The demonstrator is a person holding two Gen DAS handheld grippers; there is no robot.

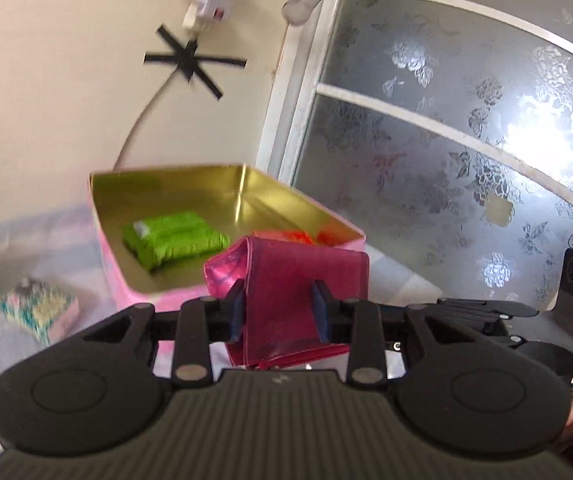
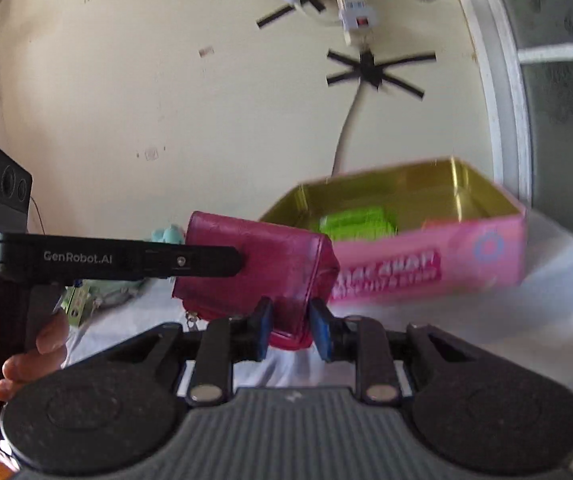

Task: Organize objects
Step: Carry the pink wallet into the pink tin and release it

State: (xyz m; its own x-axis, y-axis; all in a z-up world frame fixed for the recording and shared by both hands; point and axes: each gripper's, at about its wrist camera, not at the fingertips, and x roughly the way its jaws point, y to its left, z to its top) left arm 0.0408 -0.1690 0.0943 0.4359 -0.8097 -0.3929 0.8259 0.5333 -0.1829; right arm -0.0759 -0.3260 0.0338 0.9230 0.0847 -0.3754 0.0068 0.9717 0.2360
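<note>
Magenta leather fold wallet (image 1: pixel 306 276): clamped by both left gripper (image 1: pixel 280 312) and right gripper (image 2: pixel 290 330), held aloft just short of the open pink tin box, gold-lined (image 1: pixel 222 200); box lies directly ahead, long axis crosswise

Each camera sits just behind its own tool, looking forward along the fingers from close range. Both face the cream wall (image 1: pixel 66 80) and share the pink tin (image 1: pixel 134 280), the magenta wallet (image 1: pixel 298 280) and the black tape cross (image 1: pixel 194 60).
</note>
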